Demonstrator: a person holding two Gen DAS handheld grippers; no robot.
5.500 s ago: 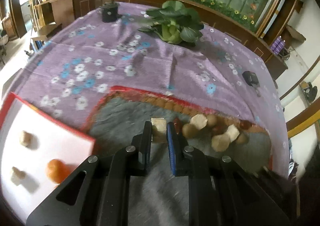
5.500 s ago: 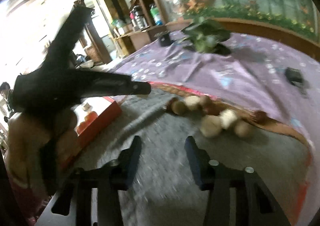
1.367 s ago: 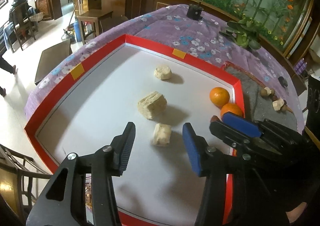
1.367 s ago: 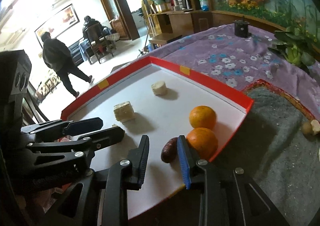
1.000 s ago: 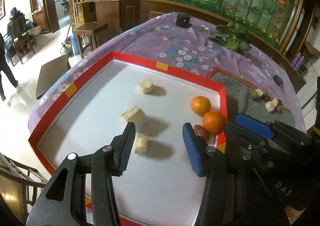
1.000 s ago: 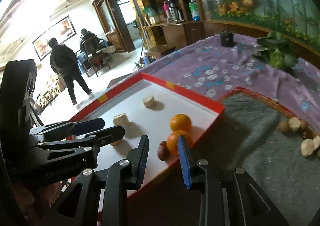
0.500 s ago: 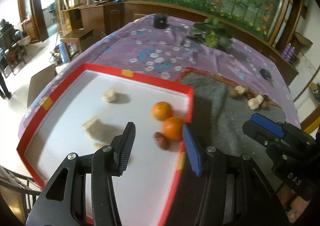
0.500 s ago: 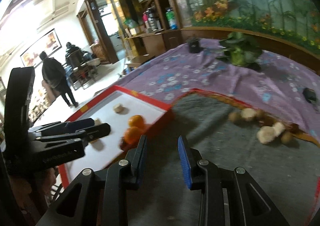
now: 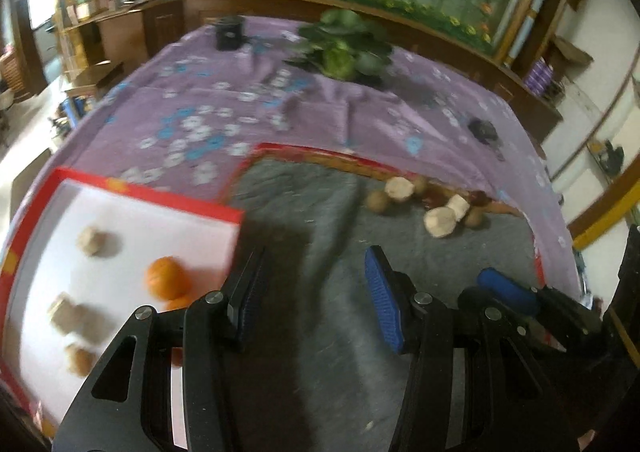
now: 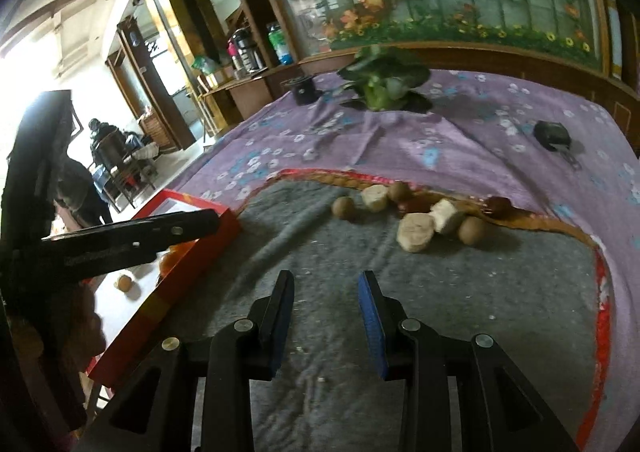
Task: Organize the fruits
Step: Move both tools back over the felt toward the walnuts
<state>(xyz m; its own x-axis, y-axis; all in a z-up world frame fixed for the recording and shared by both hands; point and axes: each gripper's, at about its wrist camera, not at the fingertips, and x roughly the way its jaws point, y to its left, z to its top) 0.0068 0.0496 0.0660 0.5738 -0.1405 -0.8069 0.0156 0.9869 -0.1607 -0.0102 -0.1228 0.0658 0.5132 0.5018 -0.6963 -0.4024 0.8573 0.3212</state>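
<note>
on the grey mat: left gripper hangs over bare felt with its jaws spread and nothing between them; the mat's surface lies under both tools
right gripper: right gripper points at the same felt; its jaws are opening, a moderate gap, nothing between the pads
loose pile: pale cut chunks and small brown round fruits lie clustered at the mat's far edge, against the red trim; a dark red fruit sits at the rim beside them; all well ahead of both grippers
tray: red-rimmed white tray sits to the left, its corner touching the mat's edge
in the tray: an orange near the right wall with a second one partly hidden behind the left finger; three pale pieces lie further left; blurred, so their kind cannot be told
tablecloth: purple flowered cloth under tray and mat
far end: a leafy green plant; a small black pot; a dark small object on the right
background: a person stands by the doorway in the right wrist view
</note>
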